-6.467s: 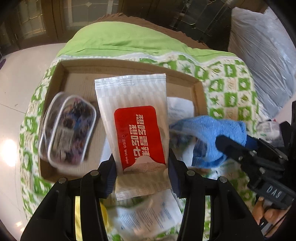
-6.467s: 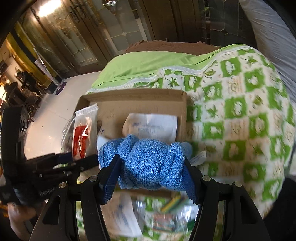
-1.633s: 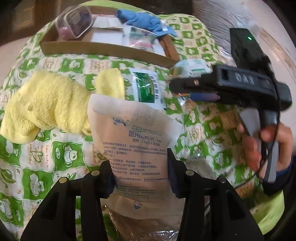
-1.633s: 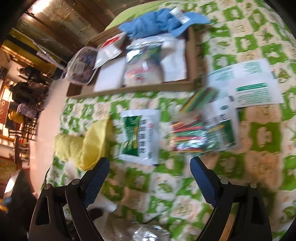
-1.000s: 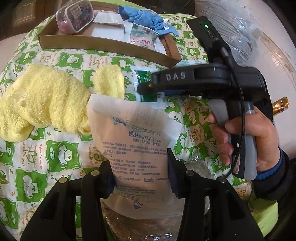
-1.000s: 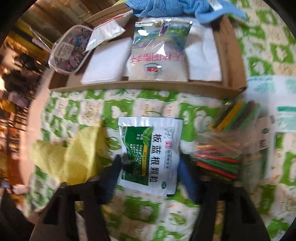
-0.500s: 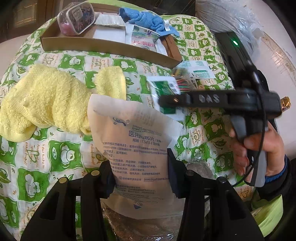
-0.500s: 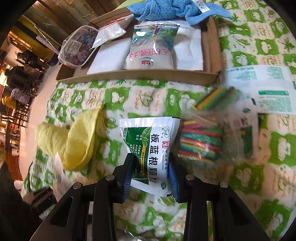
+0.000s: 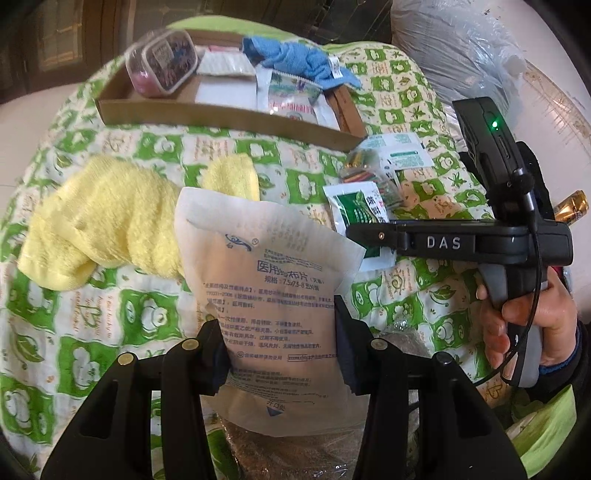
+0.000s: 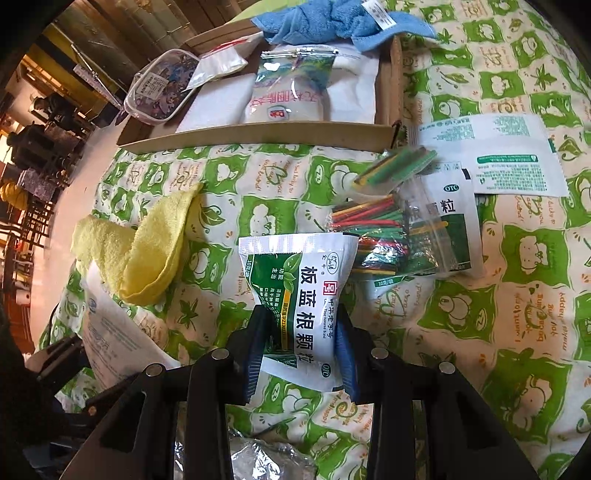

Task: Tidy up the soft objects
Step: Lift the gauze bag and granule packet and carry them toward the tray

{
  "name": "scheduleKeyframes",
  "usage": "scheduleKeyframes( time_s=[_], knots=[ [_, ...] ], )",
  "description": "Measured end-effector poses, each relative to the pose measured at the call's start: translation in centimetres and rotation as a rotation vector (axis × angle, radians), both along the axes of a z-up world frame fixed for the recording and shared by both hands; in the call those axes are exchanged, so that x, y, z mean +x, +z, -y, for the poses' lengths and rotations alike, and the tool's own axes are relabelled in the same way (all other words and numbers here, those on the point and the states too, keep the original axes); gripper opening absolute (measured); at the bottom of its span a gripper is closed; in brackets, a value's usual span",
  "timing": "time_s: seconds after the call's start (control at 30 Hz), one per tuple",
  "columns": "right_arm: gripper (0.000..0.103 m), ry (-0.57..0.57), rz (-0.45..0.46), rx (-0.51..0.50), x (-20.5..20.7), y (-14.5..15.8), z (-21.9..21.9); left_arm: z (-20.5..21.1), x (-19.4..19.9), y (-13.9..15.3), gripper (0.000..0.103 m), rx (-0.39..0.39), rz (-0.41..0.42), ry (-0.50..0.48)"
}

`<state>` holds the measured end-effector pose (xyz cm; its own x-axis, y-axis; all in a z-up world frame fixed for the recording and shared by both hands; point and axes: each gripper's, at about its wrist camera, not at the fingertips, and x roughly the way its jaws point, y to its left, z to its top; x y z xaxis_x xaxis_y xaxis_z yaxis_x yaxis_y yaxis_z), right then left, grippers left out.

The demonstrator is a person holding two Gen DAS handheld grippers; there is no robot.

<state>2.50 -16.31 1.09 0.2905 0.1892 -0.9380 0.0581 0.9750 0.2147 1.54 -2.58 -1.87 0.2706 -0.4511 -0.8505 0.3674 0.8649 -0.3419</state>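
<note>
My left gripper (image 9: 280,347) is shut on a white gauze packet (image 9: 269,291) with blue print, held above the green-and-white quilt. My right gripper (image 10: 301,347) is shut on a green-and-white sachet (image 10: 299,299), lifted off the quilt; it also shows in the left wrist view (image 9: 360,212). A yellow towel (image 9: 110,218) lies on the quilt left of the packets, also in the right wrist view (image 10: 147,251). A shallow cardboard tray (image 10: 258,134) at the far side holds a blue towel (image 10: 332,22), a snack bag (image 10: 288,88), white packets and a clear pouch (image 10: 159,88).
A clear bag of coloured sticks (image 10: 373,229), a second green sachet (image 10: 443,229) and a white packet (image 10: 506,158) lie on the quilt right of my right gripper. A crinkled clear bag (image 10: 266,461) lies near. A large plastic-wrapped bundle (image 9: 461,55) stands far right.
My right gripper came down onto the green sachet, closed on it and lifted it toward the near side. My left gripper keeps hold of the gauze packet, almost still.
</note>
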Motion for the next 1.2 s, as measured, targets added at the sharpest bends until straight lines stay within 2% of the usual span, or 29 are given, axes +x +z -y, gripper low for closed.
scheduleKeyframes(
  time_s=[0.23,0.6,1.2],
  knots=[
    [0.035,0.0,0.018,0.006,0.0,0.7,0.0,0.9,0.3,1.4,0.045,0.046,0.04,-0.008],
    [0.035,-0.016,0.017,0.014,0.2,1.1,0.5,2.4,1.0,1.8,0.045,0.126,0.092,-0.042],
    [0.035,-0.026,0.012,0.011,0.8,0.8,0.8,3.1,2.7,1.9,0.045,0.179,0.133,-0.056]
  ],
)
